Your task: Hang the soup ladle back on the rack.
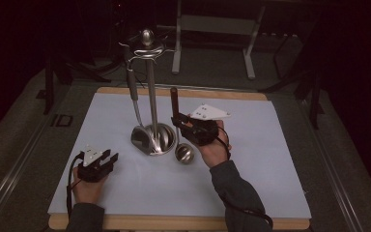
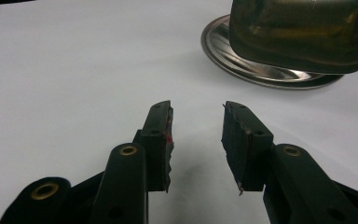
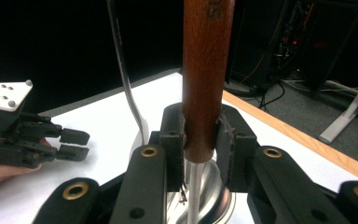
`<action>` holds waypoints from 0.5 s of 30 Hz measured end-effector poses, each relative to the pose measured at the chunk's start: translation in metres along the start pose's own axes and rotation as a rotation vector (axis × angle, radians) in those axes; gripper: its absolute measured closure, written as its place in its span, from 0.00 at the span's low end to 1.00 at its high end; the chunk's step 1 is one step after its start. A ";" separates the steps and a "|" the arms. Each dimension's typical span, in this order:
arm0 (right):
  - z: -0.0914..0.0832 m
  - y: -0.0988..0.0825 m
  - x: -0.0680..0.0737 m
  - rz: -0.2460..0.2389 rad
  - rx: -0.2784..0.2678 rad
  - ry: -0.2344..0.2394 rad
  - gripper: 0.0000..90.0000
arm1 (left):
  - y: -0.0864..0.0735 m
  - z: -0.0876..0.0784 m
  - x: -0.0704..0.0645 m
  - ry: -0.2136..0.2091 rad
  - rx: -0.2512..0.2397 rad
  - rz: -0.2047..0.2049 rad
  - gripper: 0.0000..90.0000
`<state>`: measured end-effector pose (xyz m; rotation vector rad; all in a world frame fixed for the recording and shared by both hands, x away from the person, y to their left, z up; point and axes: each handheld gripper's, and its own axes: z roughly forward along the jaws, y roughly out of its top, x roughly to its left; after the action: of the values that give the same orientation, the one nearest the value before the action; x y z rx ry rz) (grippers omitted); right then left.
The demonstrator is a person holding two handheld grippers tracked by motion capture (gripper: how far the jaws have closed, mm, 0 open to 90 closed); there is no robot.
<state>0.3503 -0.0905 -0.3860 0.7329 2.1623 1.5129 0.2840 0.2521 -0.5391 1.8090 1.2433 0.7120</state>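
On the table [image 1: 251,145] we see the utensil stand [image 1: 152,135] at centre, the ladle [image 1: 181,145] just right of it, the hanging spoon [image 1: 134,92] on its left.

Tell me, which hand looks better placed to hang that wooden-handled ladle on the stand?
The right. Its gripper is already shut on the ladle by its wooden handle, holding it upright beside the stand. The left gripper rests open and empty on the table, farther from the stand.
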 end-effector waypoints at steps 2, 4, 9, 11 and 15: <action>0.000 0.002 0.001 -0.001 -0.004 -0.001 0.82 | 0.000 0.000 0.000 0.000 0.000 -0.001 0.70; -0.001 0.005 0.001 -0.004 -0.007 -0.002 0.82 | 0.000 0.000 0.000 0.000 0.000 0.000 0.70; -0.002 0.011 0.003 -0.009 -0.013 -0.007 0.82 | 0.000 0.000 0.000 0.000 0.000 0.001 0.70; -0.002 0.014 0.003 -0.011 -0.019 -0.007 0.82 | 0.000 0.000 0.000 0.000 0.001 0.001 0.70; -0.003 0.019 0.005 -0.013 -0.025 -0.008 0.82 | 0.000 0.000 0.000 0.001 0.001 0.001 0.70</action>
<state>0.3484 -0.0846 -0.3671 0.7143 2.1341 1.5247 0.2839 0.2519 -0.5391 1.8101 1.2434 0.7126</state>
